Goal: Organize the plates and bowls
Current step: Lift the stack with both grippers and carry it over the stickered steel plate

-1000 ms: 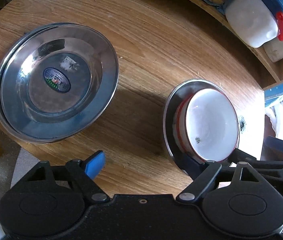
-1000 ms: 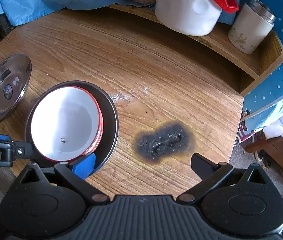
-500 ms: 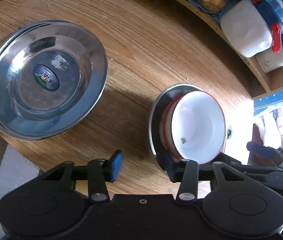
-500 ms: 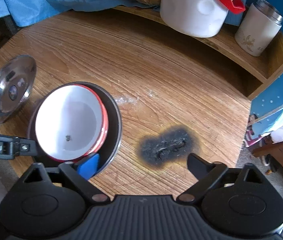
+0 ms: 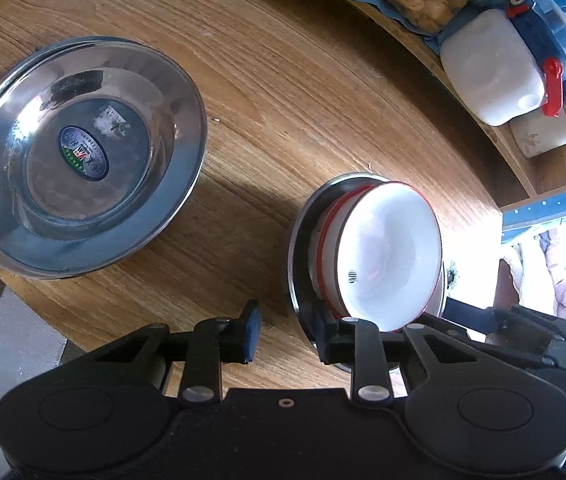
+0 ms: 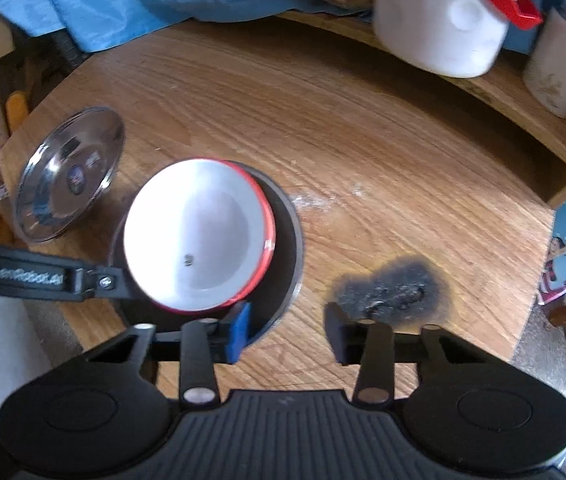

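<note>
Both grippers narrowed — white bowl (image 5: pixel 387 252) in steel plate (image 5: pixel 303 248).

The table (image 6: pixel 383 152) ahead of both claws is wood with a clear grain and a satin finish; just beyond the right claw's right finger it carries a rough, charred black patch (image 6: pixel 391 286). Far left of the left claw lies a polished metal plate (image 5: pixel 83 156), mirror-bright, with a glossy oval sticker. The steel plate (image 5: pixel 303 240) at the left claw's right finger is shiny too, and the bowl (image 5: pixel 387 252) in it looks smooth, glossy white with a red rim. The claws are matt black plastic. Beyond, the white jug (image 6: pixel 435 20) appears smooth plastic, the blue cloth (image 6: pixel 95 4) soft and creased.
</note>
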